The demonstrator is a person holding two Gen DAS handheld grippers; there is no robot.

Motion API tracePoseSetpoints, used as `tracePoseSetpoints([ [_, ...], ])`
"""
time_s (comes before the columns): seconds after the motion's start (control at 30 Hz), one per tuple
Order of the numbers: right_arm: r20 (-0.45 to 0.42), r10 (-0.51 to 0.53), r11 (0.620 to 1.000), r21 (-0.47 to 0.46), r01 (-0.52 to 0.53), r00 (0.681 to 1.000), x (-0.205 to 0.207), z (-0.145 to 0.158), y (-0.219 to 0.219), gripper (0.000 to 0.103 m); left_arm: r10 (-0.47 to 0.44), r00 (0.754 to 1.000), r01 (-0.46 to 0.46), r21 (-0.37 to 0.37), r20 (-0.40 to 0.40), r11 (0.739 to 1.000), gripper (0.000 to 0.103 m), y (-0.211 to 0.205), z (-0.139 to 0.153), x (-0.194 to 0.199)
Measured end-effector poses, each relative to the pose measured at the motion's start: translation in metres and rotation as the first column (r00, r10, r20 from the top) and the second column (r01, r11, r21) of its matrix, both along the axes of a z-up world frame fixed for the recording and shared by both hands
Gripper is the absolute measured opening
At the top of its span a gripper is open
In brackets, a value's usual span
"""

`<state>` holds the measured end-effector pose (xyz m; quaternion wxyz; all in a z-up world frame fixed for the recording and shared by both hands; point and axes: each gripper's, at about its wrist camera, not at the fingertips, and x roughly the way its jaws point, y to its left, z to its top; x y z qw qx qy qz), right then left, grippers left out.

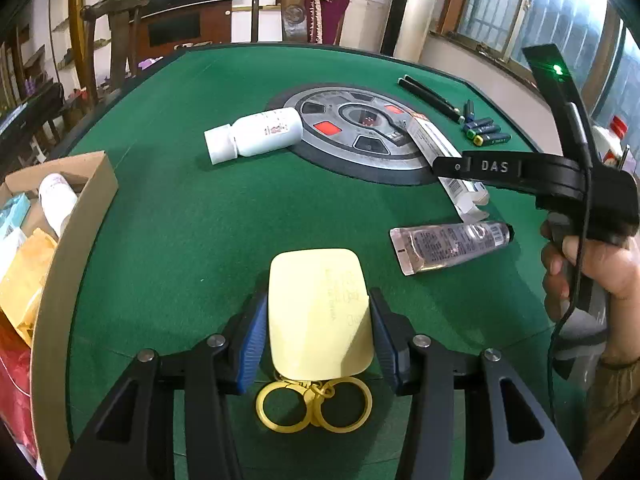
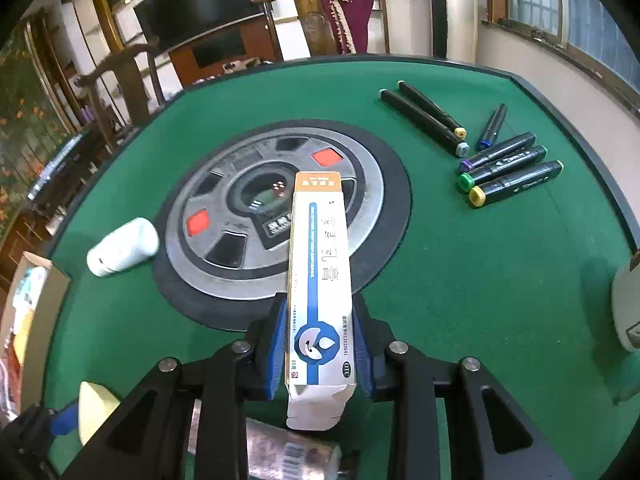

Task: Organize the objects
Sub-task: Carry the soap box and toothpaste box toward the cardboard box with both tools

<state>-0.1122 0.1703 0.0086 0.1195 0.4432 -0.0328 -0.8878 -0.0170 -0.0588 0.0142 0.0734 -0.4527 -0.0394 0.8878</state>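
We see the left gripper clamped on a pale yellow, rounded plastic tag, its blue pads pressing both long edges; two yellow rings hang from the tag's near end, just above the green felt tabletop. The right gripper has its blue pads closed against the sides of a long white-and-blue cardboard medicine box, which points away from the camera over the round grey dial panel set in the middle of the table. From the left wrist view the same box runs slantwise under the right tool's black arm.

A white plastic bottle lies on its side at the left edge of the dial panel. A clear squeeze tube with a dark cap lies on the felt near and to the right, below the held box. On the far right, black marker pens lie in a loose row, two longer ones beyond them. At the left edge stands an open brown cardboard box holding another white bottle and some packets; what the packets are we cannot quite make out. A person's hand grips the right tool's handle.
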Motion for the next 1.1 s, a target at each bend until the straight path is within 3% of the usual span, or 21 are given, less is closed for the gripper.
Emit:
tracePoseSetpoints([
  [0.17,-0.079,0.041,0.999,-0.027,-0.043,0.996,0.018,0.023,-0.008,0.032,0.016,1.0,-0.017,0.026,0.003,1.0,0.047,-0.005,0.001,0.004],
  [0.43,-0.121,0.112,0.992,-0.048,-0.119,0.986,0.038,0.036,-0.025,0.032,0.049,0.999,-0.048,0.045,-0.003,0.998,0.047,-0.016,0.006,0.014],
  [1.1,-0.138,0.237,0.971,-0.008,-0.24,0.962,0.06,0.027,-0.059,0.032,0.105,0.989,-0.1,0.046,-0.106,0.994,0.047,-0.038,0.053,0.051],
])
